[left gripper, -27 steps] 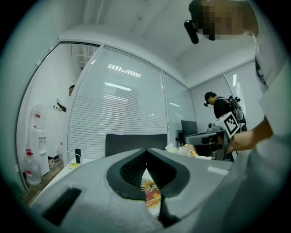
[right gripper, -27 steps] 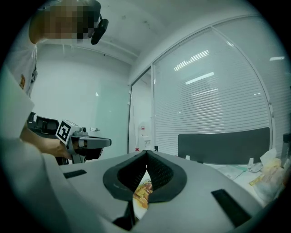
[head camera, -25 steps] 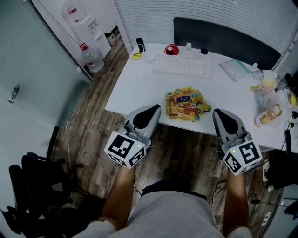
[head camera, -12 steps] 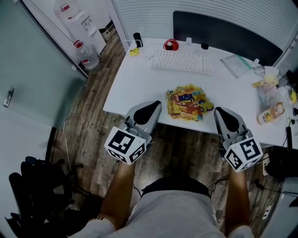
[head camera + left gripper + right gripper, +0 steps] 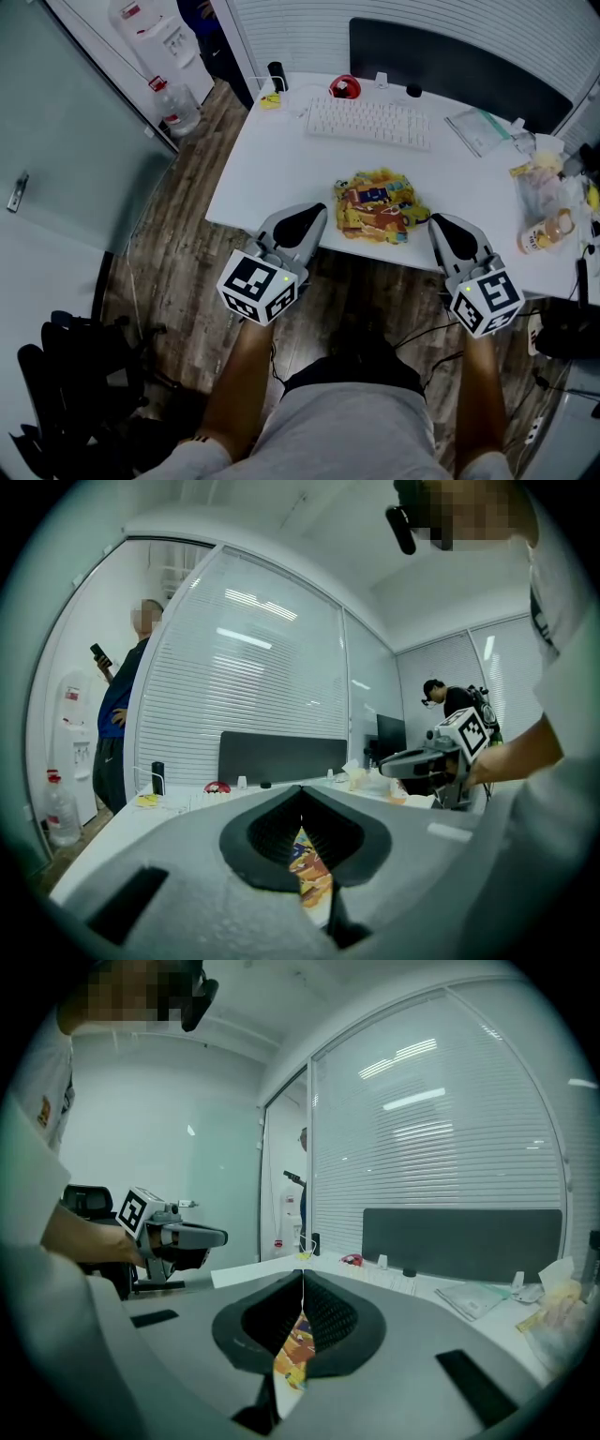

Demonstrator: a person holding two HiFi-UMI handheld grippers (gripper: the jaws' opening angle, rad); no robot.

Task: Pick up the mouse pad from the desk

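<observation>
Mouse pad (image 5: 378,208) is the loud yellow-and-orange printed one. It's lying on the white desk (image 5: 272,169), right up against the near edge and about halfway along it.

We've got a claw on each side of it. The left claw (image 5: 307,221) sits just off its left side and the right claw (image 5: 445,228) just off its right side, and both tips overlap the desk edge in the head view. Neither one seems to be touching the pad. Both claws are pinched all the way together with nothing in them. Each gripper view only shows a sliver of the pad's print past the tips, through the slit where the jaws meet.

Further back on the desk there's a white keyboard (image 5: 368,122) with a small red round thing (image 5: 345,89) behind it. A dark partition panel (image 5: 450,70) runs along the far edge. Over on the right end we see some plastic bags (image 5: 539,183) and a bottle (image 5: 544,230) lying on its side.

Left of the desk is wood floor (image 5: 187,244), with a water dispenser (image 5: 159,33) up in the corner and a black office chair (image 5: 75,375) down by us. In the left gripper view a person (image 5: 117,714) stands near the dispenser, holding a phone.
</observation>
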